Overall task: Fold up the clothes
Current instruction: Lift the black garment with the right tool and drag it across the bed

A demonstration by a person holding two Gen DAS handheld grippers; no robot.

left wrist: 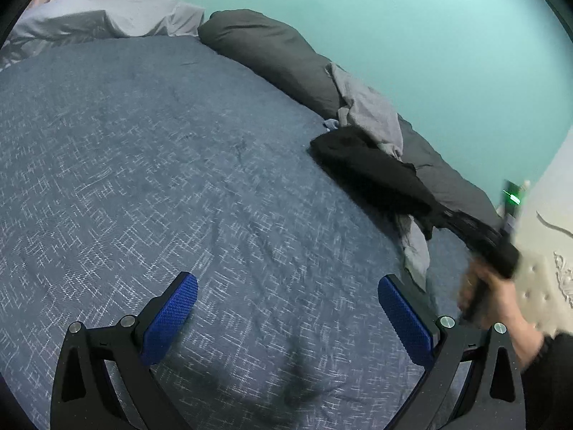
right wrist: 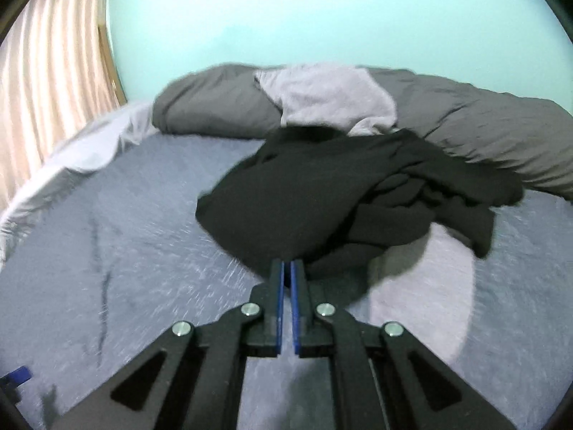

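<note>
A black garment (right wrist: 340, 193) lies crumpled on the blue bedspread (right wrist: 125, 233), one edge pulled toward the camera. My right gripper (right wrist: 287, 263) is shut on that near edge, its blue pads almost together. In the left wrist view the same black garment (left wrist: 376, 175) stretches to the right toward a blurred hand (left wrist: 501, 297) that holds the right gripper. My left gripper (left wrist: 286, 281) hangs open over bare bedspread (left wrist: 143, 161), nothing between its blue pads. A light grey garment (right wrist: 329, 96) rests behind the black one, and another pale grey cloth (left wrist: 415, 247) lies partly under it.
A rolled dark grey duvet (left wrist: 272, 50) runs along the teal wall behind the clothes. Pale sheets or pillows (left wrist: 100, 14) are bunched at the far left corner. A cream tufted headboard (left wrist: 537, 279) stands at the right, and a curtain (right wrist: 46, 71) hangs at the left.
</note>
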